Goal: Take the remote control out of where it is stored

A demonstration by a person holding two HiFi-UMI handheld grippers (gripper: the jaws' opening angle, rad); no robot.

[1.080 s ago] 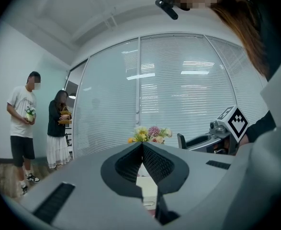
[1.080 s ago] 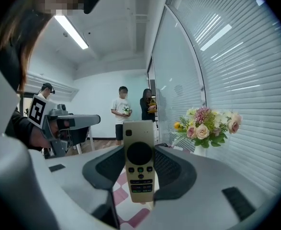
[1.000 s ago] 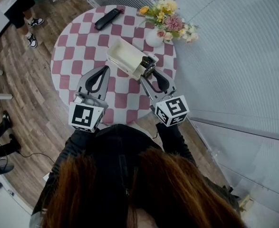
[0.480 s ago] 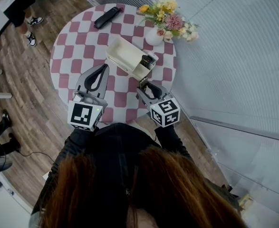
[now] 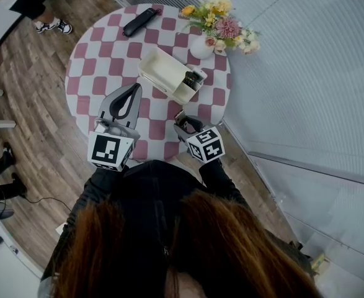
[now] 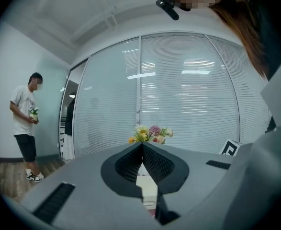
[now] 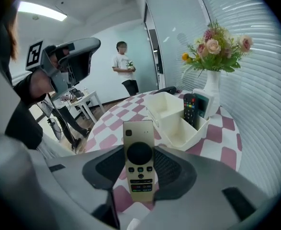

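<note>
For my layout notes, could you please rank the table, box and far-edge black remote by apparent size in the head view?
1. table, largest
2. box
3. black remote, smallest, though it lies farthest from the camera

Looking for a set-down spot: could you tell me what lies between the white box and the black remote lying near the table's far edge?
Only bare checked tablecloth; the head view shows it.

— What's underfoot?
— Grey-brown wooden planks (image 5: 39, 104), running all round a round table (image 5: 101, 48) in a pink-and-white checked cloth.
— And the walls?
— Glass panels with lowered white blinds (image 5: 306, 73), and a pale teal wall (image 7: 102, 37) farther off. A long ceiling light (image 7: 42, 12) glows. A small white side table (image 7: 85, 98) stands beyond.
</note>
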